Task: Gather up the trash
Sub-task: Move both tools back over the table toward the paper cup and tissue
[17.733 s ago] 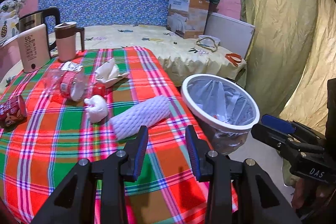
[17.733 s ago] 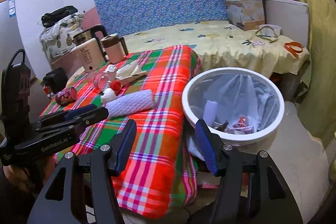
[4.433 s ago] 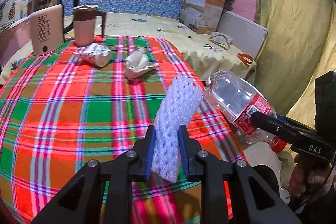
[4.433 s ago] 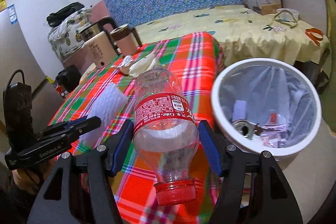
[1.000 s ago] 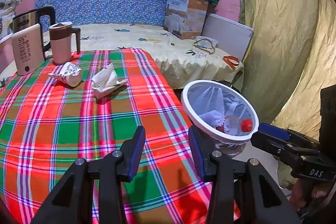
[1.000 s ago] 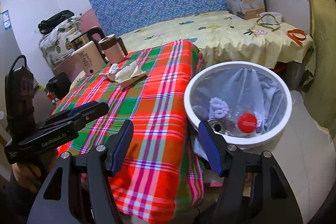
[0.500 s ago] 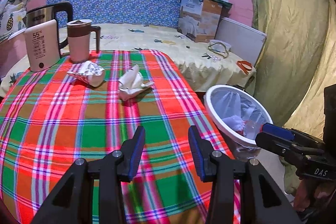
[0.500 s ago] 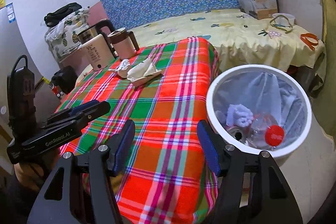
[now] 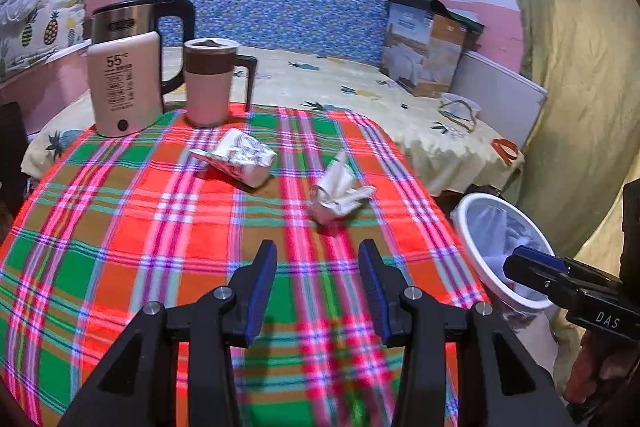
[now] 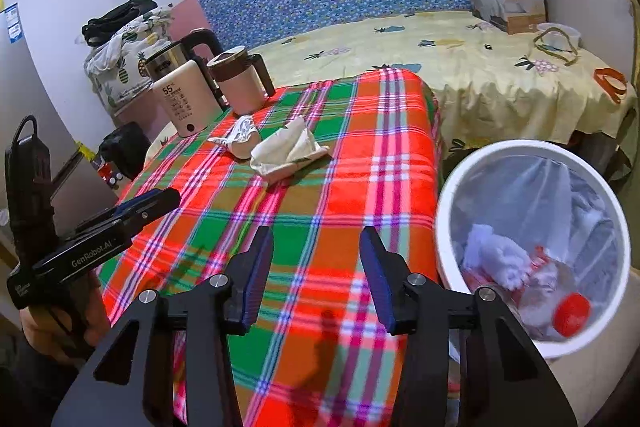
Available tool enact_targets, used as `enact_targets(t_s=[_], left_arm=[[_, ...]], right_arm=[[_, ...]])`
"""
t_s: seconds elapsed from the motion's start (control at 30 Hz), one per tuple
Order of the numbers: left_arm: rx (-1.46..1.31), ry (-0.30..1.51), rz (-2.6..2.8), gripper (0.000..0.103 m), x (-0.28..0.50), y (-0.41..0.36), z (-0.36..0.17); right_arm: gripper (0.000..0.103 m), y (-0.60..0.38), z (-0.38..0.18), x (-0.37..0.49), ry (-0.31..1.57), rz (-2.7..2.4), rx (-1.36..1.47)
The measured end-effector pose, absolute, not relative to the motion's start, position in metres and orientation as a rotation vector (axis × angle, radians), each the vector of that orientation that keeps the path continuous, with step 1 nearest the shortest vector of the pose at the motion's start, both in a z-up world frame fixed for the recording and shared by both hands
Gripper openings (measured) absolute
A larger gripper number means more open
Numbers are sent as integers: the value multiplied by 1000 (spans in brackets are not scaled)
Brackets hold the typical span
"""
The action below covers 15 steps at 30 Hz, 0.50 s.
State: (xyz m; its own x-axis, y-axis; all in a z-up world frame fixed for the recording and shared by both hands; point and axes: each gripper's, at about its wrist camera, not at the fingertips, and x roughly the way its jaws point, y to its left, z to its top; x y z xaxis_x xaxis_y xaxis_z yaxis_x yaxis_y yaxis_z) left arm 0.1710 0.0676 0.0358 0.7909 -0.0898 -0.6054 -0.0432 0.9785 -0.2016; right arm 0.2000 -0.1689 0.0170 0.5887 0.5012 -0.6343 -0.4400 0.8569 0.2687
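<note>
**Two scraps left on the plaid cloth, both grippers empty**

Two bits of rubbish lie on the table. A crumpled white tissue [image 9: 339,193] sits towards the bin side of the cloth, and a crushed printed wrapper [image 9: 238,157] lies just beyond it, close to the mug. The two are near each other but not touching.

The left gripper [image 9: 318,285] hangs over the plaid tablecloth [image 9: 120,227] short of the tissue, its jaws parted about halfway with nothing but cloth showing between them. The right gripper [image 10: 316,275] hovers over the table's edge beside the bin; its jaws have just been closing, yet they stand apart and hold nothing.

The white bin [image 10: 452,187] stands on the floor hard against the table's side, lined with a clear bag. Inside it I can see a plastic bottle with a red cap [image 10: 570,309] and a white foam sleeve [image 10: 496,255] on top of other litter.

At the far end of the table stand a pale electric kettle [image 9: 124,83] and a pink mug [image 9: 210,83] with a dark handle, side by side. Behind them runs a bed with a yellow sheet [image 9: 360,99], and a cardboard box [image 9: 424,51] rests at its head.
</note>
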Motion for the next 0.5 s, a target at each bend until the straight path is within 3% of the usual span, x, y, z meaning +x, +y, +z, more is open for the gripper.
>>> enact_targets(t_s=[0.5], left_arm=[[-266,674,55,44,224,116,32]], right_arm=[[44,-123,0,257,866,585,164]])
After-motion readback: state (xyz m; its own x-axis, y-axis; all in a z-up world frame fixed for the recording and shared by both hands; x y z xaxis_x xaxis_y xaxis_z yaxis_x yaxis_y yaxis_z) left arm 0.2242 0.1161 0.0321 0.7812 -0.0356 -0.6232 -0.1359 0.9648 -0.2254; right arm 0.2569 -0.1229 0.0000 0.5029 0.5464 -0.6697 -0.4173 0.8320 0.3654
